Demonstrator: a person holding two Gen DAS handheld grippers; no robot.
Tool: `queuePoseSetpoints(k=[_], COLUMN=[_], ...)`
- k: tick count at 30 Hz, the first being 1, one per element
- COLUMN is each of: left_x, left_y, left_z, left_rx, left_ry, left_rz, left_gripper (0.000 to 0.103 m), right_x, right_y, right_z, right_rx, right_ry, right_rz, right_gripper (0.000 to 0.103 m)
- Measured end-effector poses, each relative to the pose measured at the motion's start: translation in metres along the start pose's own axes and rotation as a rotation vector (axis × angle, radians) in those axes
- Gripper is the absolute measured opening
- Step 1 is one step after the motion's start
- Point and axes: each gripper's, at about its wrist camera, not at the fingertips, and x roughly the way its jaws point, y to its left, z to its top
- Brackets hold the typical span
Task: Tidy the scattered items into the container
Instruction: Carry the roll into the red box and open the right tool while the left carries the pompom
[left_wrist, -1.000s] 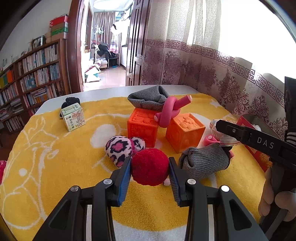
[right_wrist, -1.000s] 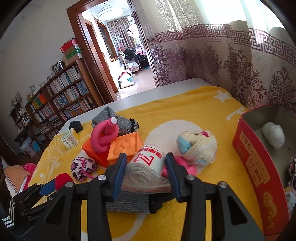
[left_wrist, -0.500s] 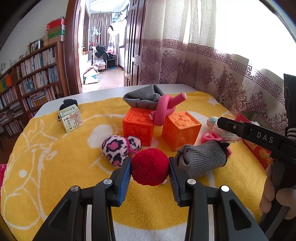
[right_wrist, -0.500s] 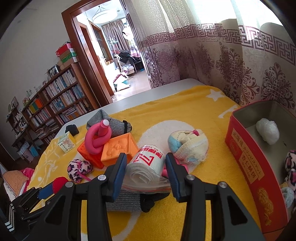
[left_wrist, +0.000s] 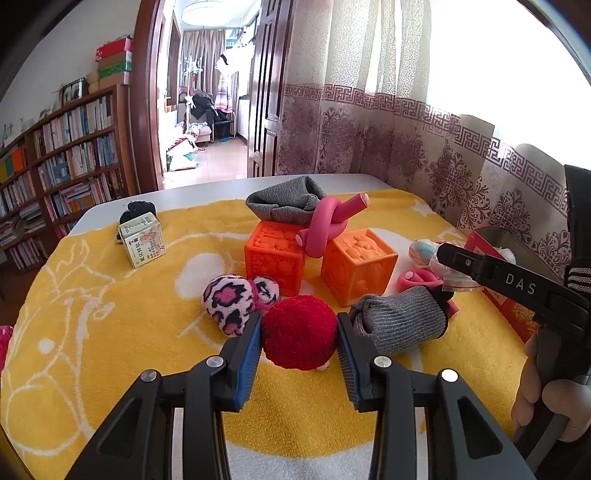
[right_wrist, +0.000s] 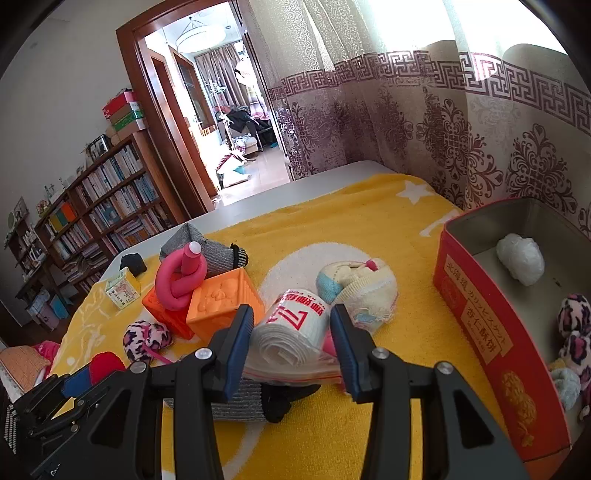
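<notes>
My left gripper (left_wrist: 299, 332) is shut on a red pom-pom ball (left_wrist: 300, 331), held just above the yellow blanket. My right gripper (right_wrist: 291, 328) is shut on a bagged white roll with red print (right_wrist: 291, 325), left of the red tin container (right_wrist: 480, 325). The tin holds a white wad (right_wrist: 521, 258) and leopard pom-poms (right_wrist: 574, 332). Scattered on the blanket: two orange blocks (left_wrist: 356, 266), a knotted pink tube (left_wrist: 328, 225), grey socks (left_wrist: 399, 321), a leopard pom-pom (left_wrist: 229, 299) and a pastel sock ball (right_wrist: 356, 288).
A small printed carton (left_wrist: 142, 240) and a black item (left_wrist: 138, 210) lie at the blanket's far left. A patterned curtain (right_wrist: 480, 129) hangs behind the tin. A bookshelf (left_wrist: 66, 155) and an open doorway stand beyond the table.
Both grippers have kept their holds. The right gripper with the roll has moved a little toward the tin, which now looks nearer. The left view has shifted only slightly.
</notes>
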Motion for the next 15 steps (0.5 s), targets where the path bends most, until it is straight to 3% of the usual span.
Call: queuePoseSetpoints(k=[15], left_x=[-0.001], left_y=[0.008], left_z=[0.002], left_rx=[-0.026], left_ry=[-0.014], left_rz=[0.013], left_gripper=[0.041], right_x=[-0.028], right_y=[-0.013], right_z=[-0.006], right_rx=[0.004], right_ry=[-0.101], right_rz=[-0.080], right_gripper=[0.047])
